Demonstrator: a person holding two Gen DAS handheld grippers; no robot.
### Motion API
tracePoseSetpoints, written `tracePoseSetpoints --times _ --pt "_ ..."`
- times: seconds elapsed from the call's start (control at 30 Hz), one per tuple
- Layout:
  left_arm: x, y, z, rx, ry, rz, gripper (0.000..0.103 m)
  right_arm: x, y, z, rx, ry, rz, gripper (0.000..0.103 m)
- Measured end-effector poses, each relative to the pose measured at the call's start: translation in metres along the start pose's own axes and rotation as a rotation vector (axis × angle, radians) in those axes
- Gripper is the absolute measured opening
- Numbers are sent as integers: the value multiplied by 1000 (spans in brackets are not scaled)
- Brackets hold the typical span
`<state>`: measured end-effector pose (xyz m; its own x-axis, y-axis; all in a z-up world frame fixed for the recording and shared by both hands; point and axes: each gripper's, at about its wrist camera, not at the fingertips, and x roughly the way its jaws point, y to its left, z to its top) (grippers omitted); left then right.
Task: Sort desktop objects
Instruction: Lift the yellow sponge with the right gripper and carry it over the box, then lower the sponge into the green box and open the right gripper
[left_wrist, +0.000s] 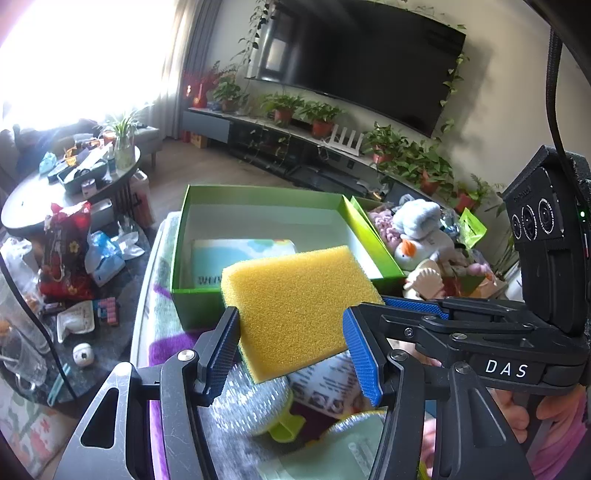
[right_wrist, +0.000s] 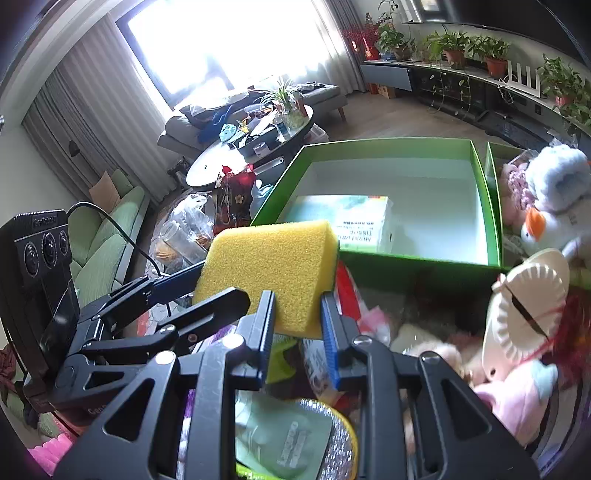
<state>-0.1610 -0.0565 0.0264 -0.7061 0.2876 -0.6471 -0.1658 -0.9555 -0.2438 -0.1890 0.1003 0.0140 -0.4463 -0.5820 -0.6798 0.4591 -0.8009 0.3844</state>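
Observation:
A yellow sponge (left_wrist: 295, 306) (right_wrist: 269, 266) is held in the air by both grippers, just in front of the near wall of an open green box (left_wrist: 184, 236) (right_wrist: 373, 146). My left gripper (left_wrist: 291, 347) is shut across the sponge's width. My right gripper (right_wrist: 298, 334) is shut on its thin near edge. One of the right gripper's blue fingers (left_wrist: 413, 304) meets the sponge's right corner in the left wrist view. A white and teal packet (left_wrist: 236, 258) (right_wrist: 351, 218) lies in the box.
A second green box (right_wrist: 493, 166) to the right holds a plush duck (left_wrist: 421, 236) (right_wrist: 554, 206) and other toys. A white dumpling press (right_wrist: 524, 317) and a silver scrubber (left_wrist: 255, 402) lie below the grippers. A cluttered round table (left_wrist: 33, 199) stands to the left.

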Motion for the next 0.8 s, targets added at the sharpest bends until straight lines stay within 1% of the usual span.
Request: tracePoseSetpoints --times 0.3,0.43,0.8 --pt "20 13 29 17 0 7 57 16 -9 29 0 -21 9 26" --pt "27 19 39 23 1 9 57 25 -14 41 10 -15 19 26" --pt "53 39 70 33 -4 0 57 51 -21 77 6 1 8 26"
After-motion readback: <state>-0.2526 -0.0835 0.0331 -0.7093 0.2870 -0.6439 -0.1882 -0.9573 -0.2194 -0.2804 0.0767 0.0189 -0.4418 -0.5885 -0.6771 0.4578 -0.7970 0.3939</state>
